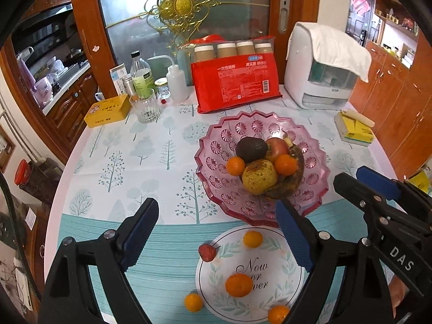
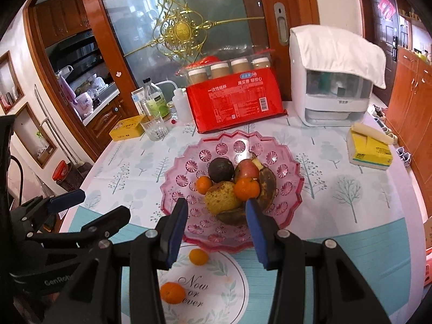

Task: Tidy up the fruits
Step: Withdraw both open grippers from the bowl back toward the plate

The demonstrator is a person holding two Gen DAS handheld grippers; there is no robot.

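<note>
Showing strawberry (image 1: 207, 252) only leftward

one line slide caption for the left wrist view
Open left hand-held gripper above white plate of oranges, pink fruit bowl beyond.

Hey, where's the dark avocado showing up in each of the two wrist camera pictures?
Left wrist: the dark avocado sits right of centre, at the back left of the fruit pile in the pink glass bowl.
Right wrist: the avocado is near centre, again back left of the pile.
Shared landmark: the red packet behind the bowl.
</note>
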